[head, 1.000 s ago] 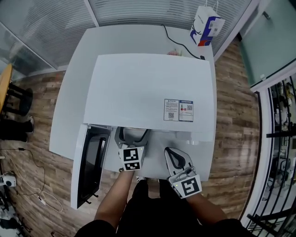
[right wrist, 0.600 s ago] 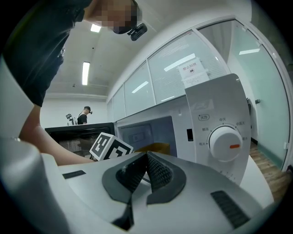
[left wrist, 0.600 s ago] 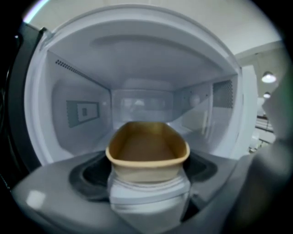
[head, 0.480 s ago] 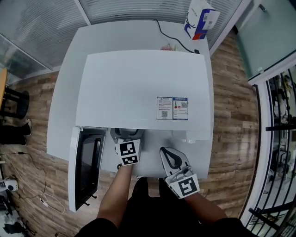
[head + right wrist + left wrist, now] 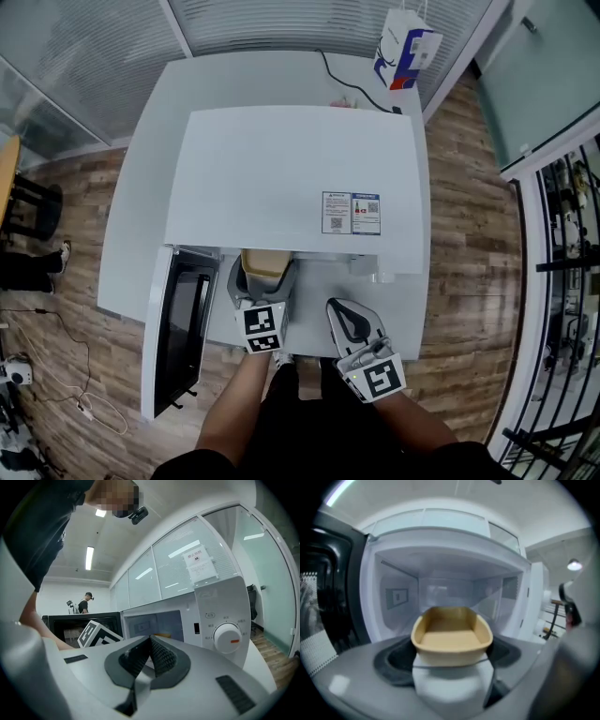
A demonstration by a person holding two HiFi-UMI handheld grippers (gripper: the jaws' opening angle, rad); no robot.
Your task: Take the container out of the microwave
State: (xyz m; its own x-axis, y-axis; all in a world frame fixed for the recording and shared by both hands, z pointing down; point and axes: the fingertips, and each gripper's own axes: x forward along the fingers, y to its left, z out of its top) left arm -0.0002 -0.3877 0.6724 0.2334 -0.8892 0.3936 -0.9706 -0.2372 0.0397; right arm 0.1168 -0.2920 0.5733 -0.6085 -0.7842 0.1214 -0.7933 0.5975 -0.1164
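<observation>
A tan, shallow container sits between the jaws of my left gripper, just outside the open front of the white microwave. In the left gripper view the container fills the gap between the dark pads, with the empty cavity behind it. The left jaws are closing on the container's sides. My right gripper hovers to the right, in front of the control panel, shut with nothing in it. Its pads meet in the right gripper view, facing the dial.
The microwave door stands swung open to the left. The microwave rests on a white table. A paper bag and a black cable lie at the far right corner. A distant person stands behind.
My left gripper has drawn back out of the microwave, and the tan container now shows between its jaws outside the cavity. The right gripper has stayed in place.
</observation>
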